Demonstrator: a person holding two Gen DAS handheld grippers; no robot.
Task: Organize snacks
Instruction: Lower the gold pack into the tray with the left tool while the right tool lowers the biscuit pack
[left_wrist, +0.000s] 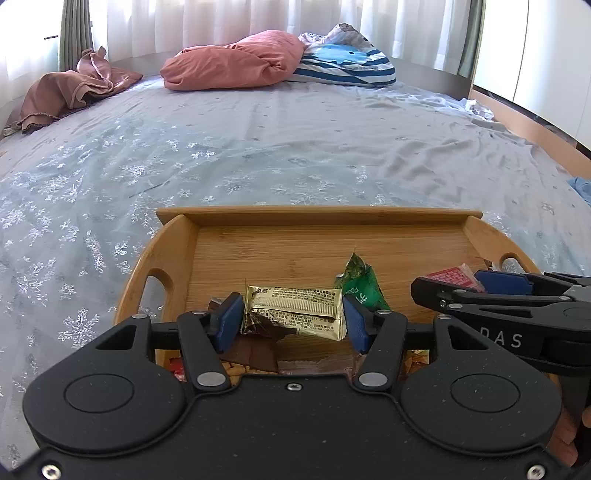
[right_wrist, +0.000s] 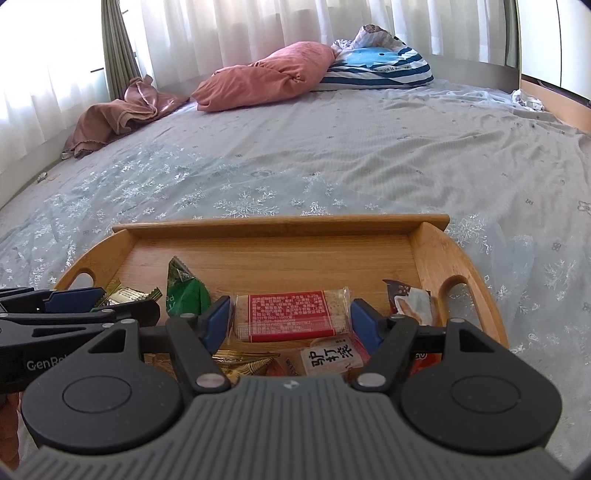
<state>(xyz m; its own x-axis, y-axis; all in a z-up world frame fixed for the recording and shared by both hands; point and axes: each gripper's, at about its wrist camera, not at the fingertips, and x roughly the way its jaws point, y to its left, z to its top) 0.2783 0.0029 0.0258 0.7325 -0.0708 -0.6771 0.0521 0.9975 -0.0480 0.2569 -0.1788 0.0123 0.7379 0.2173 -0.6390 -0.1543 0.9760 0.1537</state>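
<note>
Ahead of me spreads a bed (left_wrist: 295, 147) in a pale blue snowflake sheet; a pink pillow (left_wrist: 236, 61), a striped one (left_wrist: 347, 62) (blue and white) and white curtains (left_wrist: 221, 22) glowing with daylight.

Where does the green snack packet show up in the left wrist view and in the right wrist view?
Left wrist: green packet right of centre, just beyond the gold packet.
Right wrist: green packet left of centre, left of the red-label bar.
Shared landmark: wooden tray back wall.
</note>
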